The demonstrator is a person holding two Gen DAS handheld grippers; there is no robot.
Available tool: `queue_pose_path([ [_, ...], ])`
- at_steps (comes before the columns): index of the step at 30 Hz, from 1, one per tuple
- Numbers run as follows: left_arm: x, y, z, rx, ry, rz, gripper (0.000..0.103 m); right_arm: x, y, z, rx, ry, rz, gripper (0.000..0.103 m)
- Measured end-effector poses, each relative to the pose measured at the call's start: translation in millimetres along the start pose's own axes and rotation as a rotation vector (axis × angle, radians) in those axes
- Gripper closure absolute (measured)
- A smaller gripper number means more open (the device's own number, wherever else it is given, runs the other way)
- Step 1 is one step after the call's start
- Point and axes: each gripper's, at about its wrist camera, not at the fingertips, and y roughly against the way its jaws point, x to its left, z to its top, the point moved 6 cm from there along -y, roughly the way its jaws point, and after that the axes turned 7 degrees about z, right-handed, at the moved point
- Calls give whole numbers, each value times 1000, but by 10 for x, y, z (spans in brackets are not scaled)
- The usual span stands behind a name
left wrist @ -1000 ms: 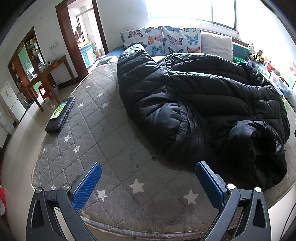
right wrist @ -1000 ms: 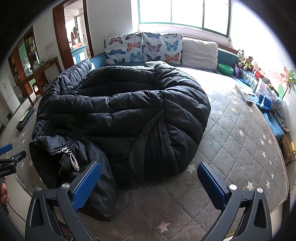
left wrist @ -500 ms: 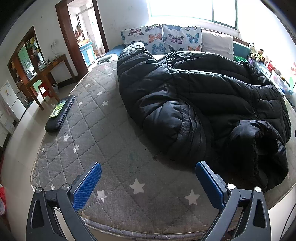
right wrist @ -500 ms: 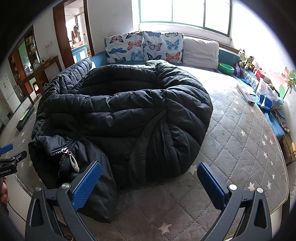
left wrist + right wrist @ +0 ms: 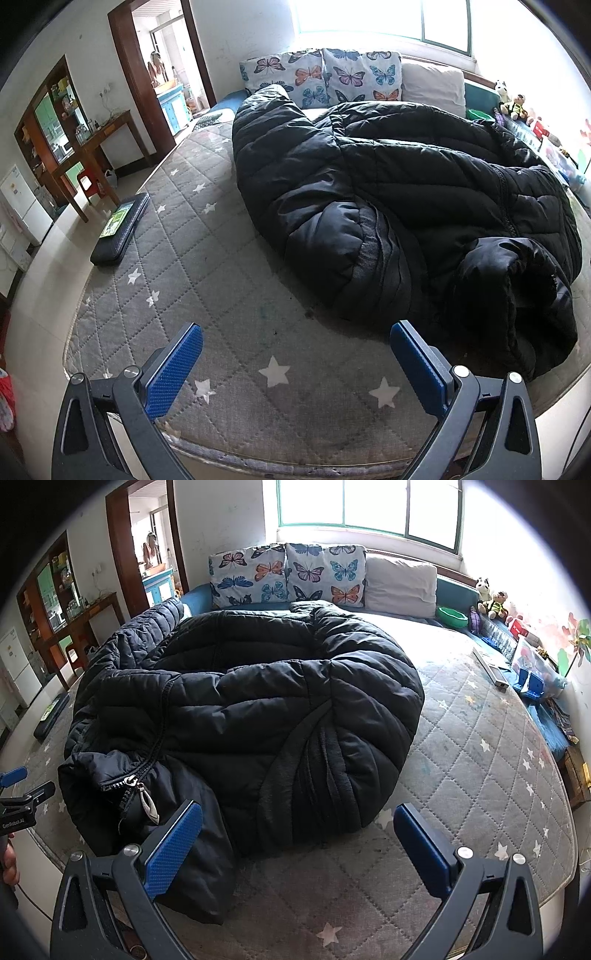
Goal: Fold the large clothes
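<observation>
A grey quilted bed (image 5: pixel 480 738) with white stars fills both views. Across its middle lies a large black puffer jacket (image 5: pixel 258 709), bunched and partly doubled over, its zipper pull (image 5: pixel 149 806) at the near left edge in the right wrist view (the collar end hangs toward the bed's near rim). Butterfly pillows (image 5: pixel 284 574) line the far side. The left gripper (image 5: pixel 295 363) and the right gripper (image 5: pixel 297 843) both hover over the near edge, blue fingers spread wide, empty.

Left claw (image 5: pixel 295 363) and right claw (image 5: pixel 297 843) both spread wide, empty, level, side by side.
</observation>
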Motion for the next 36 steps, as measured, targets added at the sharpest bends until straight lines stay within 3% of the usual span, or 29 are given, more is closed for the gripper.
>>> queue_pose_path([
  [22,31,-71,161,-6,-42,14,0,-60,-7,214,-1,40,-23,0],
  [28,125,-78,423,-23,-62,-1,0,-169,-44,481,10,91,-28,0],
  [36,297,-33,1073,-84,-88,6,0,-525,-271,1035,63,78,1,0],
])
